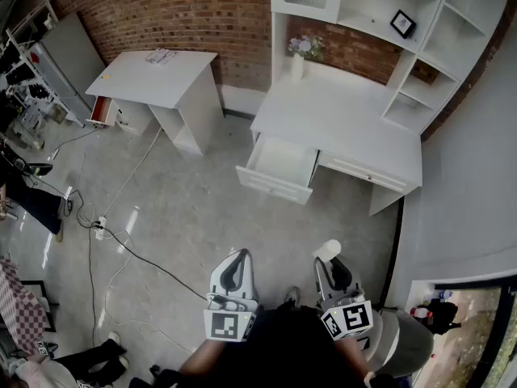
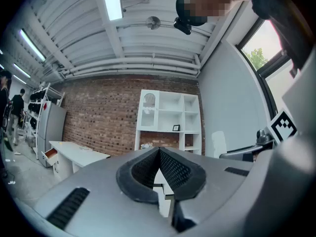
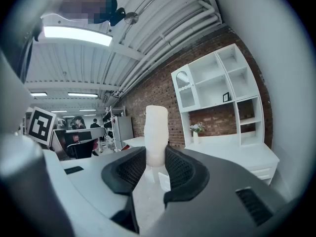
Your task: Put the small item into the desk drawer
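Note:
My right gripper (image 3: 155, 167) is shut on a small white cylinder-shaped item (image 3: 156, 135) that stands up out of its jaws; the same item (image 1: 327, 250) shows at the tip of that gripper (image 1: 329, 267) low in the head view. My left gripper (image 2: 159, 174) has its pads closed together with nothing between them, and sits beside the right one (image 1: 235, 272). The white desk (image 1: 339, 120) stands ahead against the brick wall, its left drawer (image 1: 279, 168) pulled out and seemingly empty. Both grippers are well short of it.
A second white desk (image 1: 157, 75) stands to the left with papers on it and a low red-lined drawer (image 1: 100, 110) open. Cables (image 1: 105, 233) run across the grey floor. A vase of flowers (image 1: 300, 53) and a shelf hutch (image 1: 404, 31) sit on the main desk.

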The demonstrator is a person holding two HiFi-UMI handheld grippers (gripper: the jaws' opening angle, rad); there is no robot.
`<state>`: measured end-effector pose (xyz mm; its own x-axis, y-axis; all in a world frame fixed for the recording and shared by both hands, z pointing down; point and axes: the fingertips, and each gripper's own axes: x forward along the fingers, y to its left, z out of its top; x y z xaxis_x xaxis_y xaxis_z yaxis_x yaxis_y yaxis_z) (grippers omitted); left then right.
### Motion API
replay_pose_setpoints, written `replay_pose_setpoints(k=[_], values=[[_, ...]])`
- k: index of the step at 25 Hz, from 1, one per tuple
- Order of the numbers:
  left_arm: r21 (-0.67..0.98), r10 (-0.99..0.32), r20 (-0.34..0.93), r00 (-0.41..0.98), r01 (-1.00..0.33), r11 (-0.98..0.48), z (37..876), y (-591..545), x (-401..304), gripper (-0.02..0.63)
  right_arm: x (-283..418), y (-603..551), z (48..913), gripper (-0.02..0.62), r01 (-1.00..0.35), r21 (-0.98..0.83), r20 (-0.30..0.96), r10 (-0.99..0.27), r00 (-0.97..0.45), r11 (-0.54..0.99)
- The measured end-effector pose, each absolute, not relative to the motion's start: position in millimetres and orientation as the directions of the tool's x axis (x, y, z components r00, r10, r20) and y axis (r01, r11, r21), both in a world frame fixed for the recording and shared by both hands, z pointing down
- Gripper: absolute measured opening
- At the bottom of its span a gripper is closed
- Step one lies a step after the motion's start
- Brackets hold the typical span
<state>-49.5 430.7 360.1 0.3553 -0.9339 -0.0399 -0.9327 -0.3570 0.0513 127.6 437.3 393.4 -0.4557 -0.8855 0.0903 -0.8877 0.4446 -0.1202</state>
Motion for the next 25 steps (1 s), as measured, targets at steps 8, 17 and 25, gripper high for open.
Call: replay_pose_setpoints(k=[8, 17, 25], values=[[0.064, -0.934, -0.03, 0.355, -0.932, -0.356, 362.6, 427.2, -48.1, 0.021, 126.8, 436.4, 393.5, 0.137, -0.883, -0.121, 0.09, -0.881, -0.465, 0.454], [0.065, -0.939, -0.036, 0.343, -0.937, -0.344, 358.9, 428.4, -31.1, 0.021, 142.7, 436.8, 392.8, 0.137, -0.873, -0.15, 0.077, -0.875, -0.478, 0.464], [0.073, -0.945, -0.029, 0.327, -0.942, -0.328, 359.9, 431.9, 2.9, 0.021, 171.5, 438.1, 401.4, 0.137, -0.85, -0.17, 0.086, -0.851, -0.517, 0.499]])
